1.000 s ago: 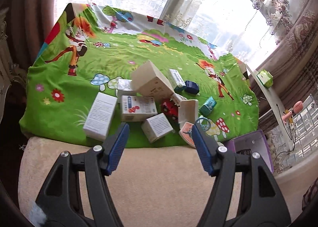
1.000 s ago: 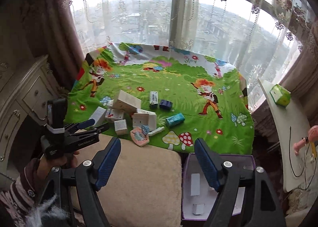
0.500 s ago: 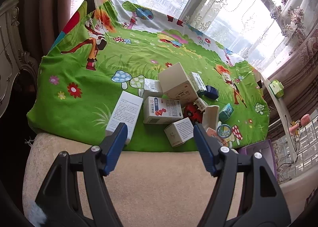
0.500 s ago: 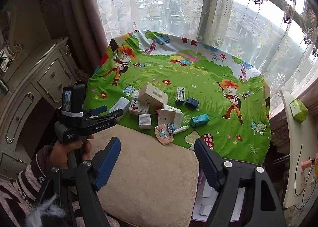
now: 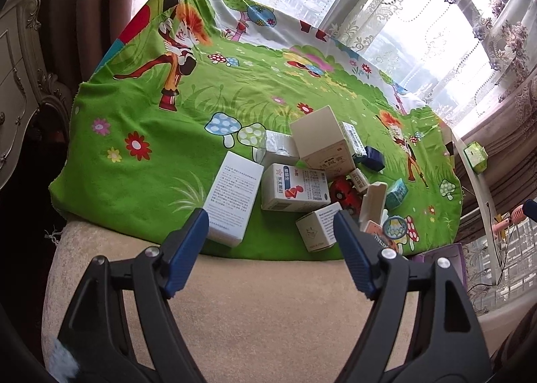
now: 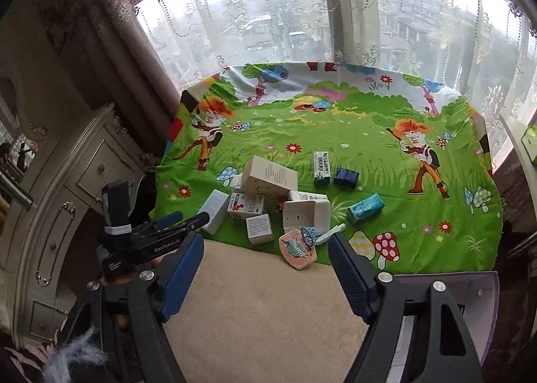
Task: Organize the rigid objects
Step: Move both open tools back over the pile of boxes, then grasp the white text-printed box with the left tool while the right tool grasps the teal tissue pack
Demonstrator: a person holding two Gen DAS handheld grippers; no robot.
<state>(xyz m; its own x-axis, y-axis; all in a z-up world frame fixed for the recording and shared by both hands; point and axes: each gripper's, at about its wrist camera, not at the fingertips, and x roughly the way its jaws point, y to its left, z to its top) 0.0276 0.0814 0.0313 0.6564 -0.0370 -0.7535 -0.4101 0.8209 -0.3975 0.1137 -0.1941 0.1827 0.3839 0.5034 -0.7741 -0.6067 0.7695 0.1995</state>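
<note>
Nearest: my left gripper (image 5: 270, 215), jaws spread wide and empty, over the beige cushion (image 5: 261, 295); my right gripper (image 6: 265, 242) likewise parted, holding nothing. Purple box (image 6: 480, 299) at 4 o'clock of it. Beyond, on the green cloth (image 5: 141, 121): boxes heaped at 12 o'clock — tall white box (image 5: 233, 197), small cube (image 5: 317, 230), red-printed carton (image 5: 295, 192), tan box (image 5: 322, 145) tilted atop. Farther: teal box (image 6: 365, 208), navy box (image 6: 345, 177). Window (image 6: 302, 14) farthest.

Home bedroom, ornate dresser (image 6: 63, 212), lace curtains (image 6: 302, 14)
</note>
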